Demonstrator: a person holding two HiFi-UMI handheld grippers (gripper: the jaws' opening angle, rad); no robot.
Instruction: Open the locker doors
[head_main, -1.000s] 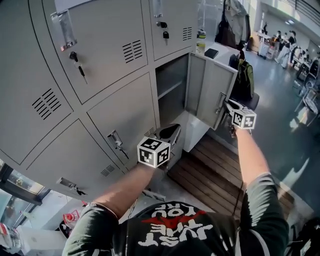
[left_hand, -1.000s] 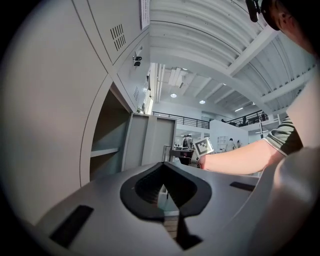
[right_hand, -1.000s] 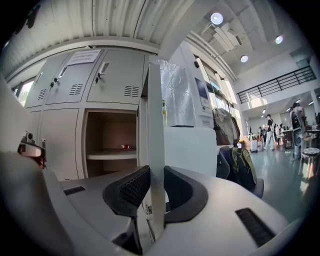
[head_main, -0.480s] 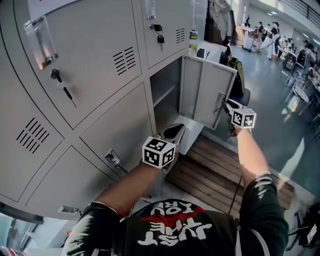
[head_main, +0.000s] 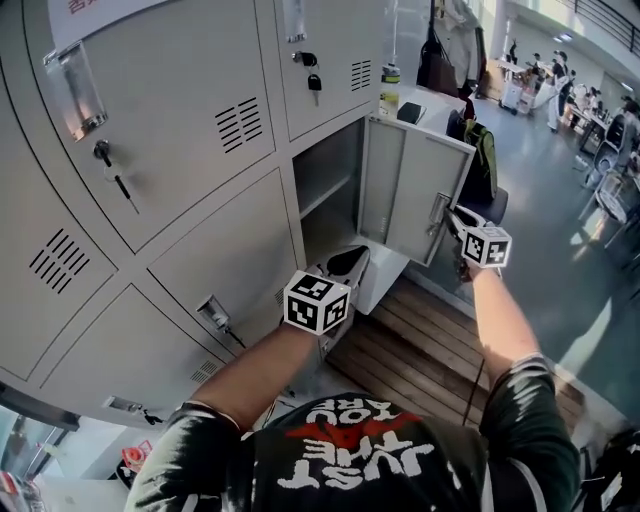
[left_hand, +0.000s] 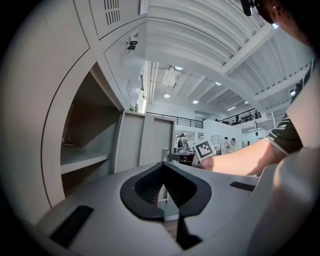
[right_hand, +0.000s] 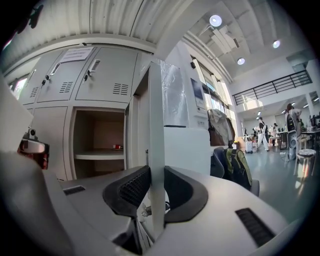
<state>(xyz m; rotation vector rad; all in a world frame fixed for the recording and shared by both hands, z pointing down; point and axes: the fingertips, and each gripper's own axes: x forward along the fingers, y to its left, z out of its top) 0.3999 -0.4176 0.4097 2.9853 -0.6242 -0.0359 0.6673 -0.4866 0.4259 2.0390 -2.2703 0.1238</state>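
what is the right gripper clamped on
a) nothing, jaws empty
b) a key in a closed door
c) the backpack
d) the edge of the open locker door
d: in the right gripper view the right gripper has both pads pressed on the thin edge of the open door.

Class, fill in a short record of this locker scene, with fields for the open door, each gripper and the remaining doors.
Open door: one lower door, swung out from its compartment
Right gripper: clamped on that door's free edge
Left gripper: jaws together, nothing between them
Other doors: closed; keys hang in two upper locks
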